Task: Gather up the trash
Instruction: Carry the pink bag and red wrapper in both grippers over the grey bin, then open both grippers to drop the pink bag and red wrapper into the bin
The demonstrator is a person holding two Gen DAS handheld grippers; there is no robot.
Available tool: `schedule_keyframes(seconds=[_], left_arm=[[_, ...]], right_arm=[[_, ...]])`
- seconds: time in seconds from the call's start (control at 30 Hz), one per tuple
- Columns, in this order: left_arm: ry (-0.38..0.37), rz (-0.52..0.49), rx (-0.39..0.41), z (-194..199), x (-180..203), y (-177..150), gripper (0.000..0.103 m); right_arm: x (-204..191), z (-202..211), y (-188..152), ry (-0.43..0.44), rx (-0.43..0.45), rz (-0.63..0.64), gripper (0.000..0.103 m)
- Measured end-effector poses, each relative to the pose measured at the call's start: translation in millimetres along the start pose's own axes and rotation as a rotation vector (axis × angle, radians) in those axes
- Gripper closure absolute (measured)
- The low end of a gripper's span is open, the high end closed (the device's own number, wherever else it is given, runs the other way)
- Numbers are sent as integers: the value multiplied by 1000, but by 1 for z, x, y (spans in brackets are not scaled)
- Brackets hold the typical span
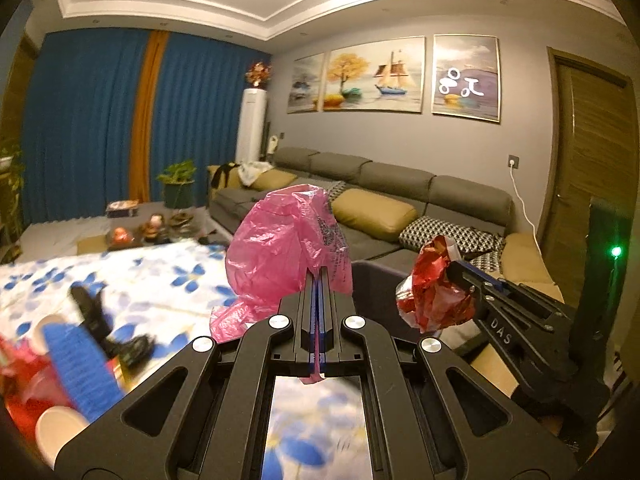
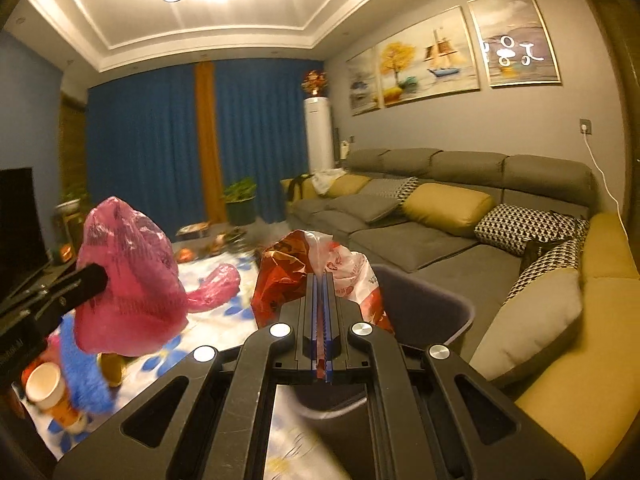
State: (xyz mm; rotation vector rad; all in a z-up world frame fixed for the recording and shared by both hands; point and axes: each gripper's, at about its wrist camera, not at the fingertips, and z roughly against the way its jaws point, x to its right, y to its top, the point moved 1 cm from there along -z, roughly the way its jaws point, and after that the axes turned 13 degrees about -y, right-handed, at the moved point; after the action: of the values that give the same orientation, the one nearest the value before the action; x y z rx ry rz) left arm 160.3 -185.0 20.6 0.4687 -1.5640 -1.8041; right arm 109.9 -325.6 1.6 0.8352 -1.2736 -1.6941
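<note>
Between your left gripper's (image 1: 319, 276) closed jaws a pink plastic bag (image 1: 280, 256) is pinched; it billows up from 12 o'clock of the left wrist view, a thin strip of it trailing back through the blue pads. At 3 o'clock in that same view your right gripper (image 1: 454, 266) reaches in from the right edge, clamped on a crumpled red and white bag (image 1: 434, 288).

From the right wrist view, the red and white bag (image 2: 316, 276) bunches up right past your fingertips (image 2: 320, 280), with film caught in the narrow slit that the jaws leave. The pink bag (image 2: 132, 280) hangs at 9 o'clock, off the tip of your left gripper (image 2: 100, 278). The two bags are held apart, both raised above the surface.

Just beyond and below the red bag, toward 4 o'clock, sits a dark grey bin (image 2: 432, 308), close beside the grey sofa (image 2: 420, 240).

Below, a blue-flowered cloth (image 1: 160, 280) lies spread out. Down at 8 o'clock of the right wrist view you have a paper cup (image 2: 48, 388) and a blue fuzzy object (image 2: 84, 372), both blurred.
</note>
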Motion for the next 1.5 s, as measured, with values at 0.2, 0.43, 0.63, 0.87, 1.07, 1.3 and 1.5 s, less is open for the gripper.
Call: schedule_keyframes(seconds=[0.2,0.43,0.63,0.87,1.07,1.3,1.5], left_arm=[[-36,31,-31,-55,-3,-2,103],[-80,28,-54,-89,0,0,103],[-107,29,-73,-116,6,0,103],[-132,33,-112,-136,5,-10,103],[-153,39,-140,-147,6,-16,103],[-161,43,-162,-155,7,-20,103],[-180,57,-187,-158,3,-24,100]], right_arm=[[16,-30,5,-38,5,-22,100],[25,-58,5,-48,-12,-33,100],[30,-77,5,-47,-30,-37,100],[29,-84,6,-44,-40,-46,100],[30,-90,6,-38,-46,-51,100],[36,-94,8,-31,-54,-68,100],[36,-94,8,-32,-55,-62,100]])
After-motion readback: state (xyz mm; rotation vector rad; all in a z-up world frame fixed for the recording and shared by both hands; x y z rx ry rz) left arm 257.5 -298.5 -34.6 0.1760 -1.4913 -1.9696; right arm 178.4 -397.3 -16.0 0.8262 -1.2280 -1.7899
